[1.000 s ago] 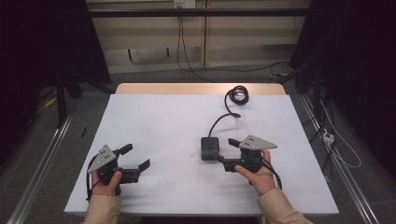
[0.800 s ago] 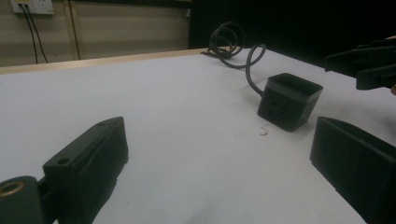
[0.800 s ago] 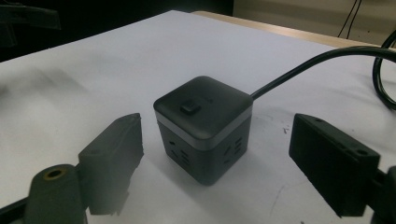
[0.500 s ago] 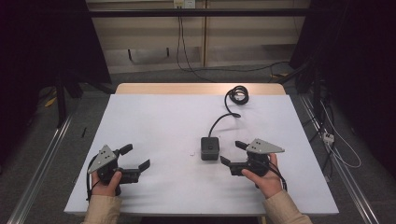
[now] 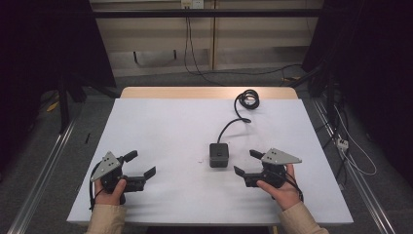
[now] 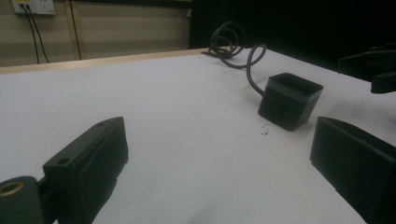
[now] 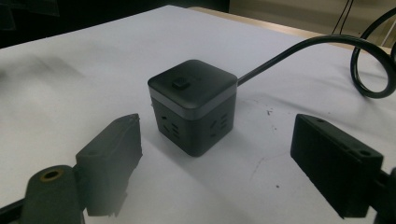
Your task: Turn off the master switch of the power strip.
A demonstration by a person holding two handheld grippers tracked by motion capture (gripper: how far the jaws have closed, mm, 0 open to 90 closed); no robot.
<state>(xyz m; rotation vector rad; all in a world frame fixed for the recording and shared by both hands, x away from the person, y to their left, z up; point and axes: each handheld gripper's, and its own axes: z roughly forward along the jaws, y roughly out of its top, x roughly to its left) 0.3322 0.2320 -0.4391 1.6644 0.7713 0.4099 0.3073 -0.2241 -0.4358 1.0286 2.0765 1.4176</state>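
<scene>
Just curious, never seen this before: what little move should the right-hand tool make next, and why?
Probably ease the right gripper forward until its open fingers straddle the black socket cube. The cube stands just ahead of them, untouched, on the white table.

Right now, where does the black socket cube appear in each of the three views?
High view: socket cube right of centre on the white table.
Left gripper view: cube upper right.
Right gripper view: cube at centre.
Shared landmark: its coiled black cable.
</scene>
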